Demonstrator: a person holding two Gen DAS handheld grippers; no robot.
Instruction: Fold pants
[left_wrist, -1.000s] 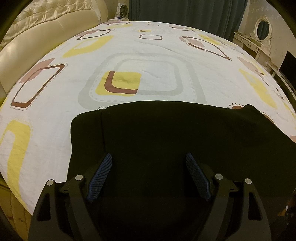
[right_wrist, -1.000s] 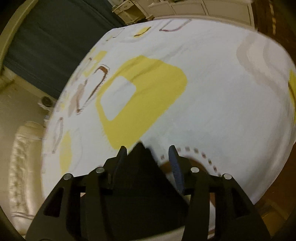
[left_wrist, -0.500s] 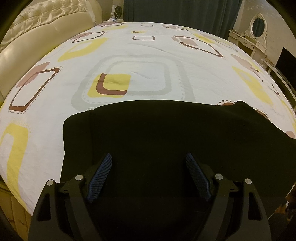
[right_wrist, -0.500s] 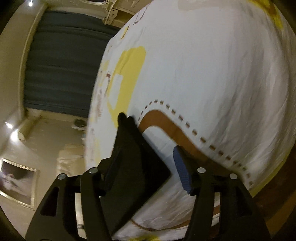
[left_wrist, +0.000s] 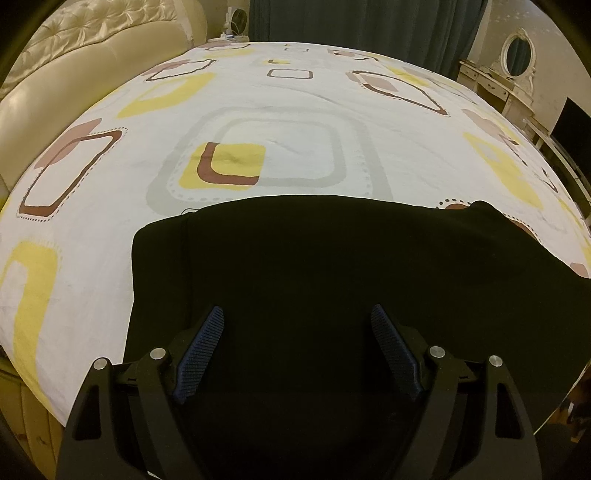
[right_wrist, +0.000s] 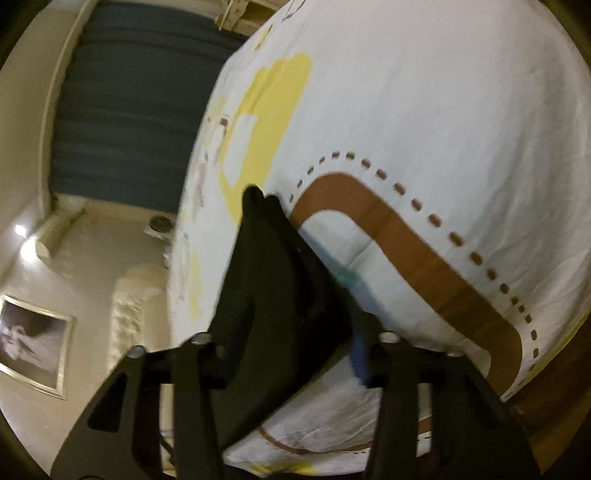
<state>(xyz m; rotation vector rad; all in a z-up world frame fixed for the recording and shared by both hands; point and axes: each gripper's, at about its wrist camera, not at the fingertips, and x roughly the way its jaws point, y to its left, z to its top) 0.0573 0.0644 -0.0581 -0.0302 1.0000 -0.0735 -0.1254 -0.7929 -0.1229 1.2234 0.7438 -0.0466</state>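
Black fabric pants (left_wrist: 332, 280) stretched sideways across the patterned bed sheet (left_wrist: 280, 110); left gripper (left_wrist: 297, 332) hovered open mid-frame, right gripper (right_wrist: 295, 332) closing on a corner.

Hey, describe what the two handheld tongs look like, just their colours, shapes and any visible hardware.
Both are matte black plastic frames with triangular cut-outs and round silver screw heads. The left tongs carry two tapered fingers faced with ribbed blue pads. The right tongs are built the same; only a sliver of blue pad shows. No cables, markings, hands or sleeves are visible.
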